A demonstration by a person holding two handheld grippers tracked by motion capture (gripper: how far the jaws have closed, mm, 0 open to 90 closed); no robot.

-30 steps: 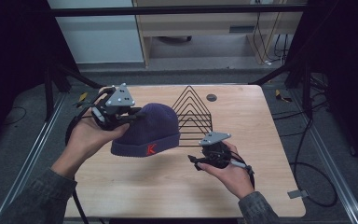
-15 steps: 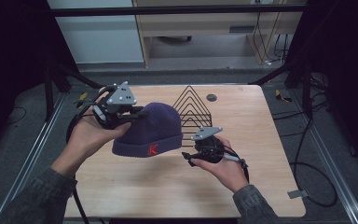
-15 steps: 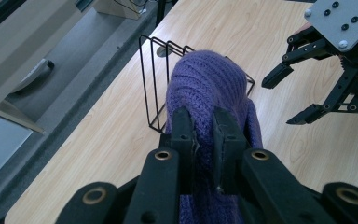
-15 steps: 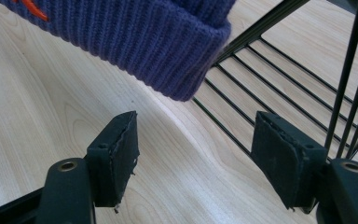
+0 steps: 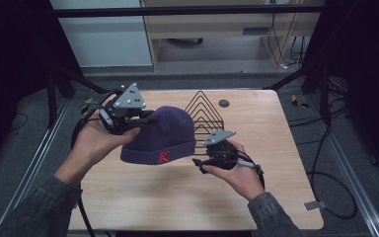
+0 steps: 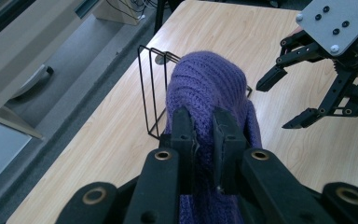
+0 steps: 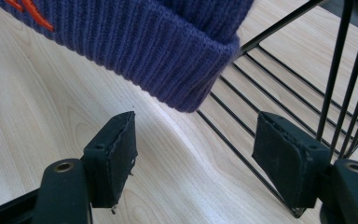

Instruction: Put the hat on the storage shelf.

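The purple knit hat (image 5: 160, 136) was held clear of the wooden table (image 5: 143, 197), in front of the black wire rack (image 5: 205, 113) and overlapping its near side in the high view. The left gripper (image 6: 204, 140) was clenched on a fold of the knit at the hat's crown end, and in the left gripper view the fabric was pinched between both jaws. The right gripper (image 7: 193, 156) stood released, jaws wide apart, just below the ribbed brim at the hat's free end, with no pad touching the fabric. In my judgement the chief risk lay in the single pinch: the knit is soft and stretchy, and a tug from the right side could pull the fold out of the left jaws and drop the hat. A second risk was the rack (its floor wires ran directly under and beside the right jaw): closing from that position could catch a wire along with, or instead of, the brim, and drag the rack across the table. A shallow bite on the thick rolled brim could also slip off.
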